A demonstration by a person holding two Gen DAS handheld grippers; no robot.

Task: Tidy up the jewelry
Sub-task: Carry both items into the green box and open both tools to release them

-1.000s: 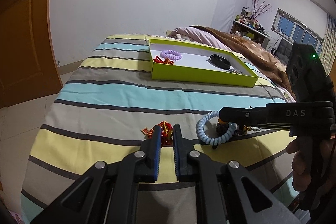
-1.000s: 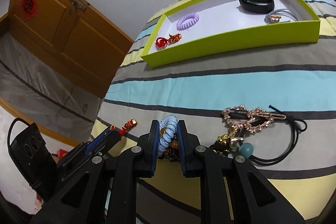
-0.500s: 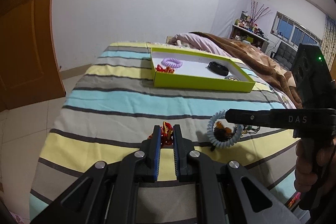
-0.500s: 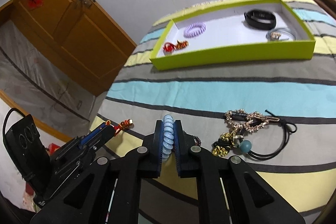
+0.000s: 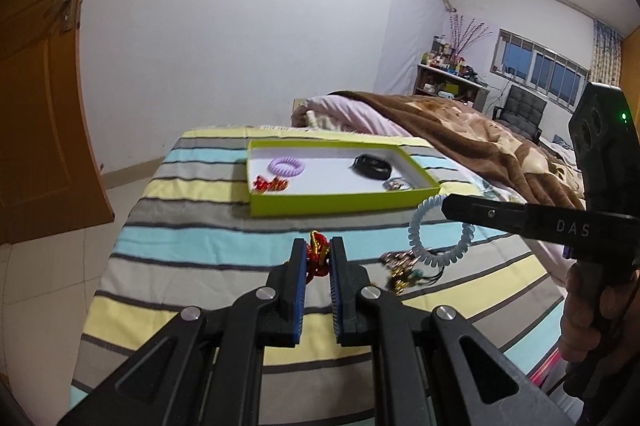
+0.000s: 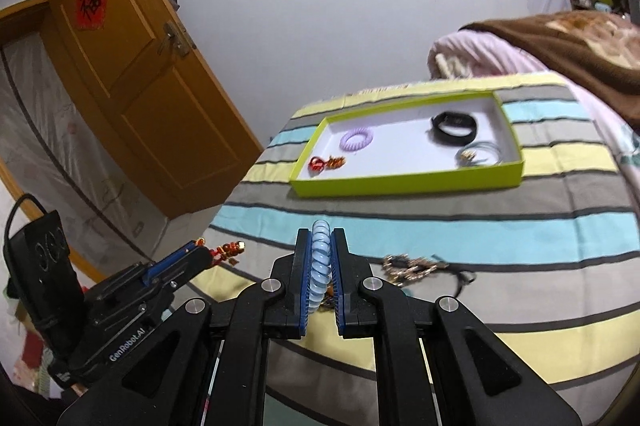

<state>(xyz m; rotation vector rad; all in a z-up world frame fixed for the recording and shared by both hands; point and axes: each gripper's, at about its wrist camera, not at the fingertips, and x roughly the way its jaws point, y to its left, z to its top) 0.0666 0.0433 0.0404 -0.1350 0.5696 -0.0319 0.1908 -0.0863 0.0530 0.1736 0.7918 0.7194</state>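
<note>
My left gripper (image 5: 318, 246) is shut on a red and gold charm (image 5: 317, 251) and holds it above the striped bedspread. My right gripper (image 6: 321, 240) is shut on a light blue coil hair tie (image 6: 319, 262), which hangs from it in the left wrist view (image 5: 438, 232). The green tray (image 5: 340, 204) lies ahead on the bed and holds a purple coil tie (image 5: 286, 167), a red charm (image 5: 269, 184), a black band (image 5: 373, 165) and a thin ring bracelet (image 6: 479, 154).
A pile of gold chain and black cord jewelry (image 6: 420, 266) lies on the bedspread below the grippers. A brown blanket (image 5: 460, 130) and pink pillow (image 5: 352, 110) lie behind the tray. A wooden door (image 6: 132, 66) stands to the left, past the bed edge.
Both grippers have risen off the bedspread with their items and drawn back. The blue coil tie now hangs free above the jewelry pile.
</note>
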